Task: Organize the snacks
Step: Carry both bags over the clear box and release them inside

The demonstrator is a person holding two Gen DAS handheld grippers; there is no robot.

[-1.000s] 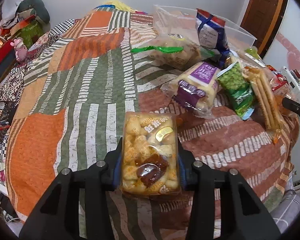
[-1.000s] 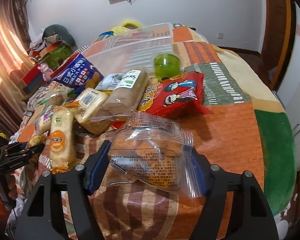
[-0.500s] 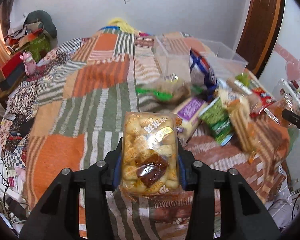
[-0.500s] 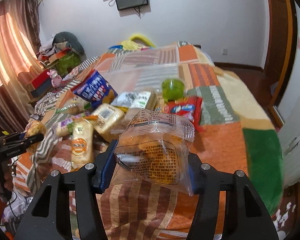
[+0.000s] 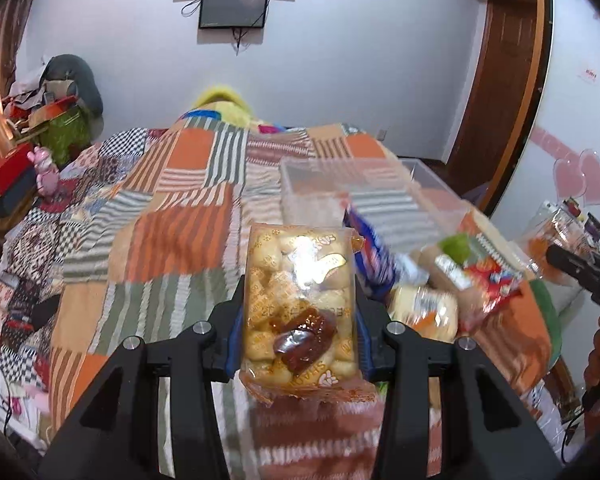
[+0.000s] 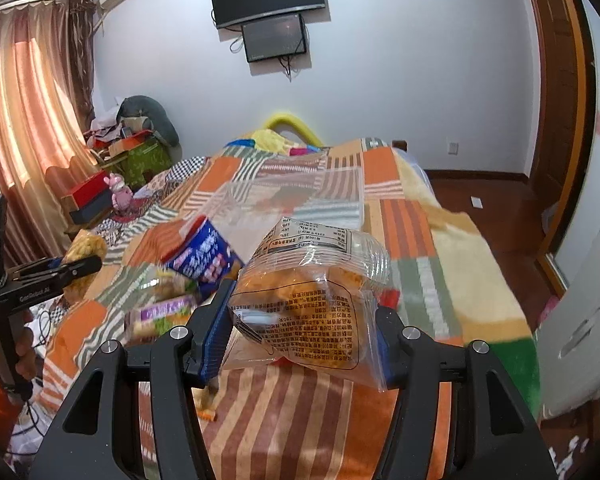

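Note:
My left gripper [image 5: 300,320] is shut on a clear pack of small yellow buns [image 5: 300,300] and holds it up above the patchwork bed [image 5: 172,240]. My right gripper [image 6: 300,328] is shut on a clear bag of orange-brown snacks [image 6: 308,300], also lifted off the bed. A clear plastic bin [image 5: 364,192] stands on the bed behind the snack pile; it also shows in the right wrist view [image 6: 292,196]. A blue snack bag [image 6: 204,256] leans by it. The left gripper with its buns shows at the left of the right wrist view [image 6: 80,256].
Several more snacks lie blurred on the bed: a red packet [image 5: 488,280], a bread pack [image 5: 424,312], a purple-labelled pack [image 6: 160,316]. Boxes and a pink toy [image 6: 120,196] sit left of the bed. A wooden door [image 5: 496,92] is at the right, screens on the far wall.
Both grippers have risen and tilted up with their packs still held. The snack pile and bin now sit lower and farther in both views.

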